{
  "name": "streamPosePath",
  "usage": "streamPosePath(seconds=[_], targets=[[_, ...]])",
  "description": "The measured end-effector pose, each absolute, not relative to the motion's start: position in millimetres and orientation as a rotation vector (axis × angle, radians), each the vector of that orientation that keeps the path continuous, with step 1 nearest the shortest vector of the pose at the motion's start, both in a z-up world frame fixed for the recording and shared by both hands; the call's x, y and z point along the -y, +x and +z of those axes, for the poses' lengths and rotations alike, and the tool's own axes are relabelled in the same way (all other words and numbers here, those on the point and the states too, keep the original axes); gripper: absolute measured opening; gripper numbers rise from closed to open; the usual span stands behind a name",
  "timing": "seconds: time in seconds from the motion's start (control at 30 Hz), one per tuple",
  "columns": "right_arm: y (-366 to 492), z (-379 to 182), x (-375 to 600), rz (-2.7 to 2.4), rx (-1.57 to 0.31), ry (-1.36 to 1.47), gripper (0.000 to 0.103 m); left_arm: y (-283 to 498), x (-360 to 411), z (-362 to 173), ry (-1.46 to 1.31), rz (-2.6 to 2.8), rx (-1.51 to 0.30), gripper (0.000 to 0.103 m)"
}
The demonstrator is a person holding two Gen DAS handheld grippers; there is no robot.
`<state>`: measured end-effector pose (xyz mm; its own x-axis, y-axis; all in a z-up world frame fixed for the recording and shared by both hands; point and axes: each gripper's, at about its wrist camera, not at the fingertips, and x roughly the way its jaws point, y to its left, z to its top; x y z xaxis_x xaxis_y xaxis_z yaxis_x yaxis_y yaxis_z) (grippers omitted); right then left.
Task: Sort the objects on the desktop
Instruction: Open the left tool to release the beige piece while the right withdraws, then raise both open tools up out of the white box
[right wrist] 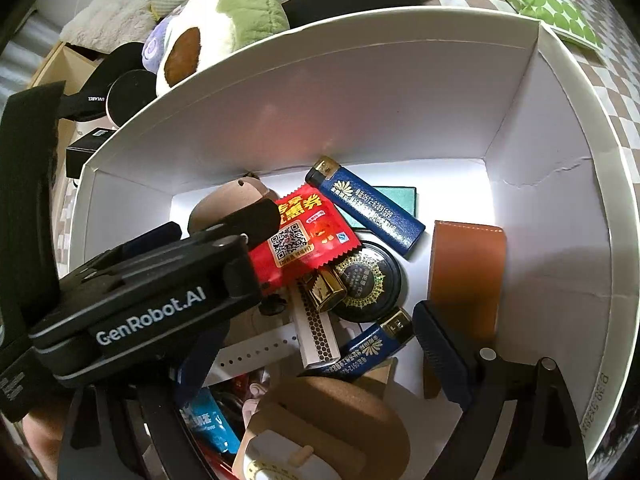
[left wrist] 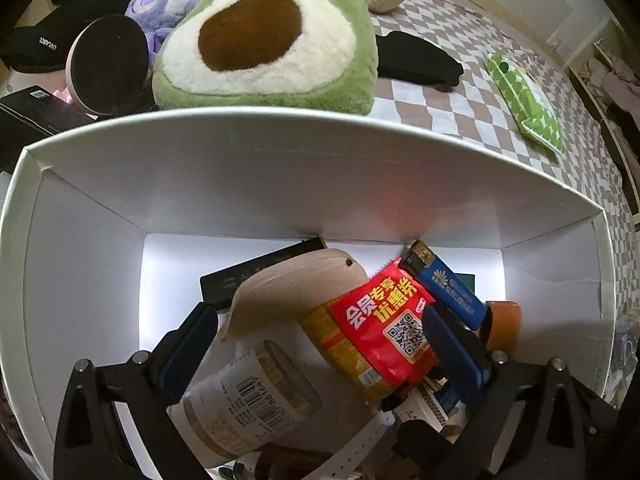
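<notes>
A white box [left wrist: 240, 180] holds several small items. My left gripper [left wrist: 322, 344] hangs inside it, open wide, over a red snack packet [left wrist: 384, 328], a pale wooden piece [left wrist: 288, 292] and a barcoded jar [left wrist: 248, 396]; its pads do not squeeze anything. A blue lighter [left wrist: 448, 288] lies by the far wall. In the right wrist view the left gripper's body [right wrist: 152, 300] hides my right gripper's left finger. The right gripper [right wrist: 320, 360] stands open above a second blue lighter [right wrist: 372, 344], a matchbox [right wrist: 316, 332] and a cork piece [right wrist: 332, 412].
A brown leather piece [right wrist: 464, 276] and a round black tin [right wrist: 368, 280] also lie in the box. Behind it, on a checkered cloth [left wrist: 460, 100], are an avocado plush [left wrist: 264, 40], a green dotted pouch [left wrist: 524, 100] and black cloth [left wrist: 416, 60].
</notes>
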<state>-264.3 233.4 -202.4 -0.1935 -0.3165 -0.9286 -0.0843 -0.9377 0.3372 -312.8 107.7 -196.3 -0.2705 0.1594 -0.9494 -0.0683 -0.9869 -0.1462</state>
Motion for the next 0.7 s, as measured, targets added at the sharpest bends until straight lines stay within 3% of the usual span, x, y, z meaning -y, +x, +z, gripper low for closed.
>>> streamPosePath(seconds=[0.7], targets=[[-236,-163,-231,-2.347,0.438,1.794,0.093,-288,-99,-151,-1.705,2.458,0.122,0.103]])
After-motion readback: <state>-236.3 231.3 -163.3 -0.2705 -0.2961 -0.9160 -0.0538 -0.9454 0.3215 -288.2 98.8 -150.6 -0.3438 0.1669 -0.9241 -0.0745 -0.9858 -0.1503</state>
